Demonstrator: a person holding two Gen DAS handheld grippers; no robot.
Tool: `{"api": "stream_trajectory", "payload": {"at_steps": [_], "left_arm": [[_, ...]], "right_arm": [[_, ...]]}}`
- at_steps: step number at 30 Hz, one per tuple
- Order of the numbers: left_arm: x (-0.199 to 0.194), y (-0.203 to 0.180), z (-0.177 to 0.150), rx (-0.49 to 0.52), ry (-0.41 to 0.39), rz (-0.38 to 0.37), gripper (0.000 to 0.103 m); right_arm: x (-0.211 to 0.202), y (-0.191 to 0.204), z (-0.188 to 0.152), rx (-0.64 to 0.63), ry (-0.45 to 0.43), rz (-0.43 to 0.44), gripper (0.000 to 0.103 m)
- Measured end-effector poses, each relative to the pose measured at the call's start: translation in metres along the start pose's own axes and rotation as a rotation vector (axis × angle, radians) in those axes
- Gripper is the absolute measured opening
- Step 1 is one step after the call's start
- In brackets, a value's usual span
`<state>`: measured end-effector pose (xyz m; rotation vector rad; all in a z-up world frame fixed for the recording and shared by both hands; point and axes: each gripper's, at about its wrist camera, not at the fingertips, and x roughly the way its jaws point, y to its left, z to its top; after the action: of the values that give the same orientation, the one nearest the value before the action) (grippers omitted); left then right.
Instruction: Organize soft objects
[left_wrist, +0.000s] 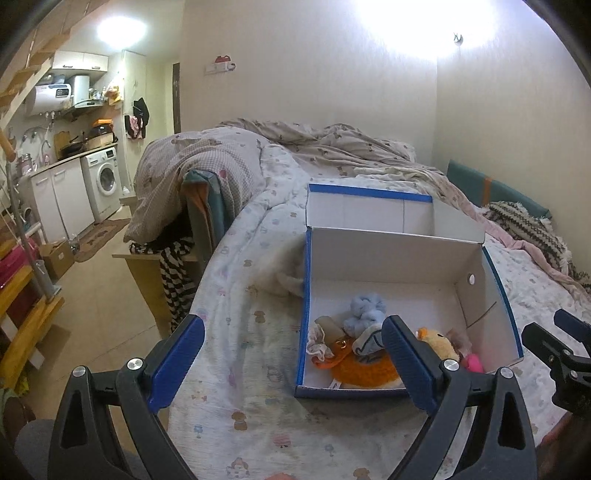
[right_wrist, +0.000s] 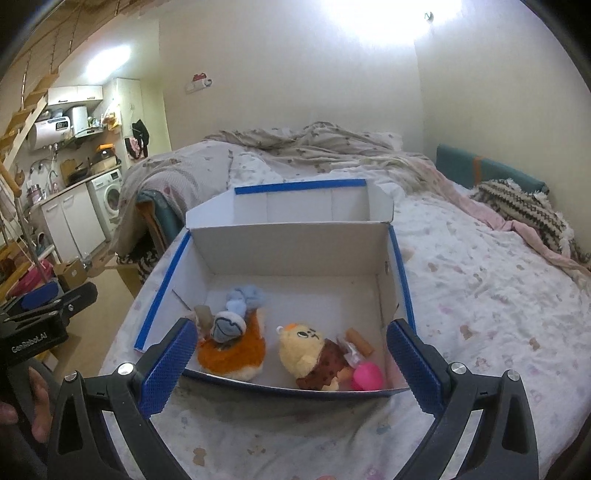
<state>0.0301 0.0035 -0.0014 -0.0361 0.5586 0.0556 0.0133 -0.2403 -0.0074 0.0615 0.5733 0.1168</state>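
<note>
Bed (right_wrist: 480, 280) holds box (right_wrist: 295, 240) of toys; yellow plush (right_wrist: 306, 350) lies just ahead of right gripper (right_wrist: 291, 363), nearer; both grippers spread, empty.

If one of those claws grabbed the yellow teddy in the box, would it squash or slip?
The yellow teddy looks plush, so it would probably squash between the fingers rather than slip. It seems light for its size. Lying on its side in the box, it is unlikely to roll.

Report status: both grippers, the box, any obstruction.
Left gripper open, empty. Right gripper open, empty. White cardboard box with blue edges open on the bed, soft toys inside. Nothing blocking it.
</note>
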Motion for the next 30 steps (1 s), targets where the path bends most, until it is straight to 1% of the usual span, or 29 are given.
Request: {"api": "stream_trajectory", "payload": {"at_steps": [10,30], "left_arm": [[-0.0009,0.0028,-0.0018,-0.003,0.005,0.009,0.096],[-0.0004,0.003,-0.003,0.011,0.02,-0.004,0.096]], "right_arm": [[0.0078,0.0004,-0.0015,-0.016,0.038,-0.017,0.103],[0.0068,-0.0015,0.0001,0.001,0.016,-0.018,0.103]]}}
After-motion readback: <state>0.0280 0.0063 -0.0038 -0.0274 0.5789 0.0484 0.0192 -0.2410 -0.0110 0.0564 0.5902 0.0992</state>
